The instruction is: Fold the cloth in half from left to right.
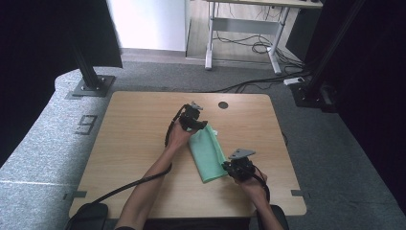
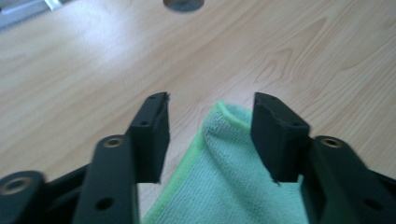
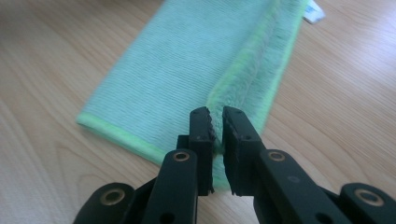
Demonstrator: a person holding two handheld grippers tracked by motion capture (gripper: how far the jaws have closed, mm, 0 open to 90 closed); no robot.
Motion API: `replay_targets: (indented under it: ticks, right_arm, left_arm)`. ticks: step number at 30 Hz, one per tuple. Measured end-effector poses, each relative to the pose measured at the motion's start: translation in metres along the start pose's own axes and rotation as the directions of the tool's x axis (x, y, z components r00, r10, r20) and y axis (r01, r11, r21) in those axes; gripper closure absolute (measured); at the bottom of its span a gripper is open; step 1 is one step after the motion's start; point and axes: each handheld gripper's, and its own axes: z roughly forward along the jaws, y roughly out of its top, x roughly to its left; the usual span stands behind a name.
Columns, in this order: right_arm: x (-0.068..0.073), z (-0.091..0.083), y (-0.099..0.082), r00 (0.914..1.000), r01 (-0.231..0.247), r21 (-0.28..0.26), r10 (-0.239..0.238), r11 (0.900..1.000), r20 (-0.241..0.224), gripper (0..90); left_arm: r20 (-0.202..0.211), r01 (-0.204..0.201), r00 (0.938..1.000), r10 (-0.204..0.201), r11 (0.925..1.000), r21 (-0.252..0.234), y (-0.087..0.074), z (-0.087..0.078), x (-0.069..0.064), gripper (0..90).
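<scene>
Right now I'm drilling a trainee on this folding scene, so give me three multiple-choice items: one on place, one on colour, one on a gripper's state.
1. Where does the cloth lie?
A. on the floor
B. on the table between the grippers
C. on a chair

2. What colour is the cloth?
A. red
B. white
C. green

3. How does the left gripper stand?
A. open, cloth corner between its jaws
B. clamped on a cup
C. shut on nothing

Key: 1 B, it lies flat on the wood; 2 C, pale green with a brighter hem; 3 A, gaps show beside both pads.
</scene>
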Motion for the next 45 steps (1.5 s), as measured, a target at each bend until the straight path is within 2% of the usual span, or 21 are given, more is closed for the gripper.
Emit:
replay_targets:
  ticks: [4, 6, 10, 13, 17, 20, 23, 25, 26, 30, 33, 36, 41, 45]
  right_arm:
    - [-0.005, -0.004, -0.001, 0.9995, -0.015, 0.0, 0.015, 0.9999, 0.028, 77.7]
    - [-0.009, -0.007, -0.001, 0.9987, -0.02, -0.007, 0.021, 0.9998, 0.047, 74.9]
    - [-0.015, -0.012, 0.002, 0.9965, -0.027, -0.037, 0.03, 0.9989, 0.077, 61.9]
    - [-0.017, -0.007, 0.004, 0.9972, -0.02, -0.048, 0.023, 0.9986, 0.072, 55.3]
    - [-0.02, 0.011, -0.001, 0.9981, -0.012, 0.007, 0.012, 0.9999, 0.061, 51.9]
    - [-0.027, 0.02, -0.009, 0.9976, -0.038, 0.058, 0.034, 0.9976, 0.061, 48.8]
    - [-0.032, 0.022, -0.013, 0.9972, -0.067, 0.055, 0.065, 0.9962, 0.037, 46.8]
    - [-0.032, 0.022, -0.013, 0.9971, -0.073, 0.059, 0.071, 0.9956, 0.026, 46.5]
    - [-0.031, 0.023, -0.013, 0.9967, -0.081, 0.061, 0.081, 0.9949, 0.005, 46.0]
    - [-0.022, 0.022, -0.012, 0.9983, -0.051, 0.068, 0.053, 0.9964, -0.025, 44.9]
    - [-0.016, 0.023, -0.011, 0.9986, -0.037, 0.07, 0.039, 0.9969, -0.035, 44.9]
    - [-0.014, 0.023, -0.011, 0.999, -0.03, 0.067, 0.032, 0.9973, -0.032, 44.8]
    - [-0.015, 0.023, -0.012, 0.9984, -0.043, 0.062, 0.045, 0.9971, -0.033, 43.9]
    - [-0.015, 0.023, -0.013, 0.9984, -0.044, 0.06, 0.046, 0.9973, -0.032, 43.5]
  left_arm:
    - [-0.003, -0.033, 0.9995, 0.033, 0.9995, -0.003, 0.002, -0.009, -0.005, 38.5]
    - [0.011, -0.037, 0.9992, 0.037, 0.9993, -0.002, -0.001, -0.013, -0.005, 36.0]
    - [0.031, -0.036, 0.9989, 0.035, 0.9993, 0.012, -0.013, -0.021, -0.006, 29.8]
    - [0.068, -0.014, 0.9976, 0.012, 0.9996, 0.025, -0.026, -0.025, -0.005, 29.5]
    - [0.073, -0.009, 0.9973, 0.006, 0.9989, 0.047, -0.046, -0.029, -0.004, 26.0]
    - [0.065, 0.001, 0.9979, -0.005, 0.9983, 0.059, -0.06, -0.032, -0.002, 24.5]
    - [0.045, 0.01, 0.9989, -0.013, 0.9978, 0.065, -0.069, -0.033, 0.001, 23.7]
    - [0.009, 0.02, 0.9997, -0.021, 0.9974, 0.07, -0.071, -0.031, 0.006, 23.0]
    - [-0.003, 0.03, 0.9996, -0.029, 0.9972, 0.069, -0.071, -0.03, 0.008, 23.0]
    - [-0.041, 0.102, 0.9941, -0.1, 0.9941, 0.038, -0.072, -0.023, 0.025, 23.5]
    - [-0.06, 0.116, 0.9917, -0.114, 0.9924, 0.041, -0.071, -0.015, 0.034, 23.5]
    - [-0.062, 0.108, 0.9926, -0.105, 0.9924, 0.058, -0.071, -0.01, 0.035, 23.5]
    - [-0.078, 0.054, 0.9959, -0.047, 0.9944, 0.091, -0.075, -0.012, 0.025, 23.5]
    - [-0.063, 0.031, 0.9977, -0.025, 0.9946, 0.099, -0.079, -0.019, 0.014, 23.6]
